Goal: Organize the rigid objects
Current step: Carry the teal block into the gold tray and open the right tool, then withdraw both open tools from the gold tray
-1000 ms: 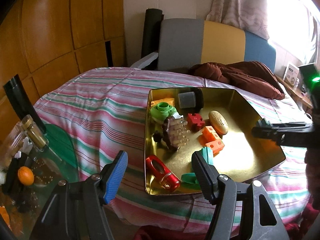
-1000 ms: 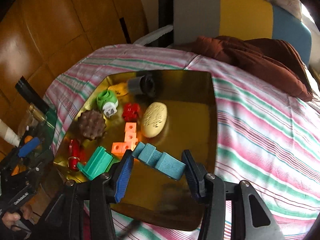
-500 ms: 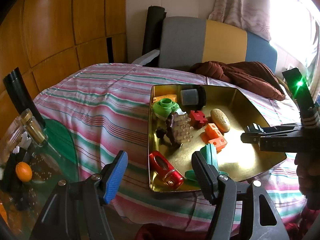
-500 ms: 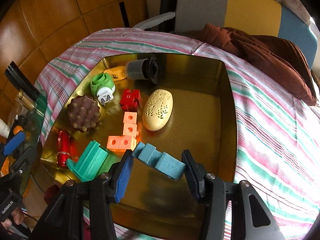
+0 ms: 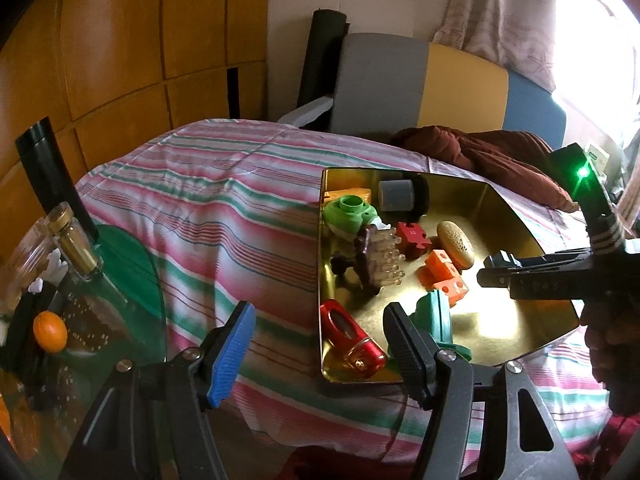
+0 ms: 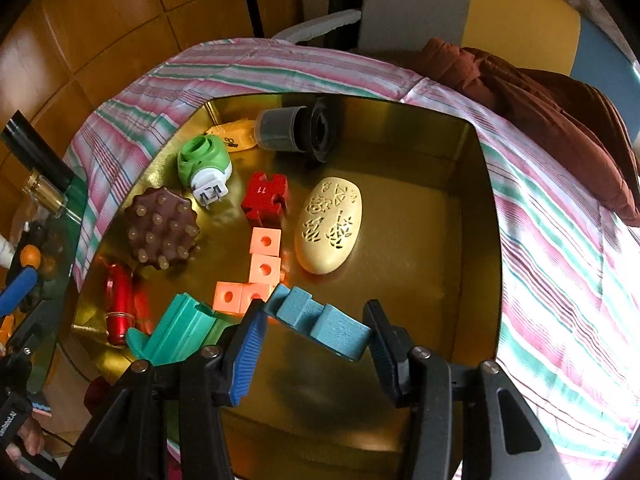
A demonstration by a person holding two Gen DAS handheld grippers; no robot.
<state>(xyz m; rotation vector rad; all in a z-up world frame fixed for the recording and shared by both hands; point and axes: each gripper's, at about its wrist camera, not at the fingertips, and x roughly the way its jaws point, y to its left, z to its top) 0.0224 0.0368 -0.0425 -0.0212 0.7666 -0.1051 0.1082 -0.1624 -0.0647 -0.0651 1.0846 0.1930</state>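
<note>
A gold tray (image 6: 486, 216) on the striped bedspread holds several rigid objects: a cream oval case (image 6: 330, 226), a red puzzle block (image 6: 265, 200), orange cubes (image 6: 262, 270), a green plug (image 6: 204, 164), a brown studded disc (image 6: 160, 228), a grey cup (image 6: 294, 130), a red metal piece (image 6: 119, 304) and a teal channel piece (image 6: 180, 334). My right gripper (image 6: 316, 326) is shut on a blue foam block (image 6: 320, 322), held above the tray's near part. My left gripper (image 5: 318, 344) is open and empty at the tray's (image 5: 320, 272) near left edge.
A brown blanket (image 5: 480, 156) lies behind the tray. A glass side table (image 5: 132, 280) at the left carries a bottle (image 5: 78, 248) and an orange (image 5: 50, 330). A grey, yellow and blue headboard (image 5: 424, 80) stands at the back, by wooden wall panels.
My right gripper has moved forward over the tray with the blue block, so the objects look nearer. My left gripper has drawn back and left a little and stays open.
</note>
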